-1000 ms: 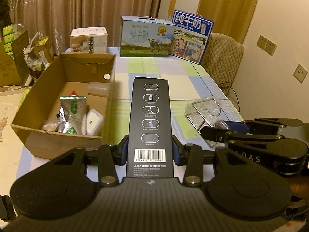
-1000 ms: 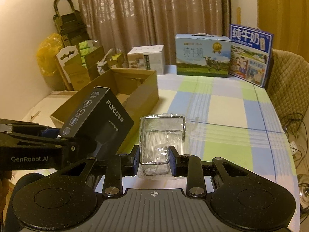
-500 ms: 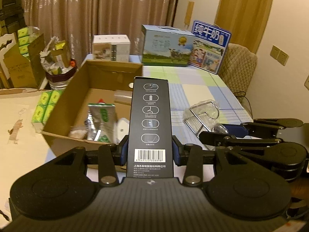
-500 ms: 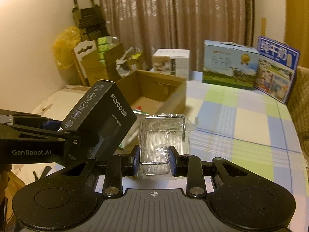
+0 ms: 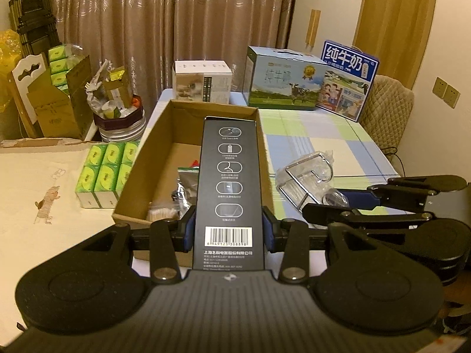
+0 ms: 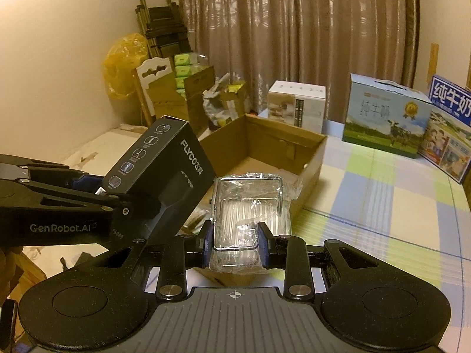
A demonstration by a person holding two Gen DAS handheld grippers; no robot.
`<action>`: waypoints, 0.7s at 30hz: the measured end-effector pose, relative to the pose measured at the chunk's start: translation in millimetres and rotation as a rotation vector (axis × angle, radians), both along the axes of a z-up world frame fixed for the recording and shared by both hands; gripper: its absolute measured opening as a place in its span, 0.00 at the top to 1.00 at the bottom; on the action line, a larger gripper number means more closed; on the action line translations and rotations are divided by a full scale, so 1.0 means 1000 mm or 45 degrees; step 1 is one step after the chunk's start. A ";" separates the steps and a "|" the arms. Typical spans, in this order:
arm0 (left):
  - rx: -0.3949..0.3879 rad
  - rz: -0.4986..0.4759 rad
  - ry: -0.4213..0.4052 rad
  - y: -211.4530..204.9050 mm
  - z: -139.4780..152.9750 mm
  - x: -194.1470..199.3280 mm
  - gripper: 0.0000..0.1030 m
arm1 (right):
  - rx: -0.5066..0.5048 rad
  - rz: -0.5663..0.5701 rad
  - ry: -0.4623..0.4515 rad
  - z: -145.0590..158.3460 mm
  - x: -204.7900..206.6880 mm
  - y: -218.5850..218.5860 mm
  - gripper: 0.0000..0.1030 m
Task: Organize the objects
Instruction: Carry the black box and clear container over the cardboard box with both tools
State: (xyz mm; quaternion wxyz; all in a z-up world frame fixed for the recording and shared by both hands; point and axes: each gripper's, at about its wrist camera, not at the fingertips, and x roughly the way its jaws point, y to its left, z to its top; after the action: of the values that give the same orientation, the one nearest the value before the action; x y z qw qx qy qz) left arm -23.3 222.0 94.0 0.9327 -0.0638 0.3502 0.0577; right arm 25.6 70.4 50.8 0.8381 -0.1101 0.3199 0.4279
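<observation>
Left claw (image 5: 228, 231) clamps black box (image 5: 228, 176); right claw (image 6: 234, 245) clamps wrapped wire rack (image 6: 247, 206).

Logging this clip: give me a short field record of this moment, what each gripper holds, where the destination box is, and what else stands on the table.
left gripper: shut on black box
right gripper: shut on plastic-wrapped wire rack
cardboard box: open, on the table's left edge, already holds a few packets
table: checked cloth
far end of table: white carton, two milk cartons
beside table, lower: green tissue packs
</observation>
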 end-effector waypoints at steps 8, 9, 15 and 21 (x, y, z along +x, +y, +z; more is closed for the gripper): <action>0.001 0.010 0.004 0.015 0.000 0.004 0.63 | -0.011 0.003 0.003 -0.003 0.007 0.008 0.73; -0.001 0.012 0.004 0.016 -0.001 0.005 0.63 | -0.012 0.002 0.003 -0.003 0.009 0.009 0.73; -0.011 0.019 0.014 0.028 -0.005 0.014 0.63 | -0.012 -0.012 -0.003 -0.001 0.022 0.017 0.73; -0.010 0.025 0.021 0.043 -0.007 0.034 0.63 | -0.009 -0.017 -0.008 -0.001 0.038 0.031 0.73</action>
State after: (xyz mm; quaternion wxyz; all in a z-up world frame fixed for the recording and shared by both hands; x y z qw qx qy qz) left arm 10.7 265.3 86.7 0.9289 -0.0706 0.3574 0.0661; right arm 63.6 101.4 49.9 0.8416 -0.1123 0.3196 0.4207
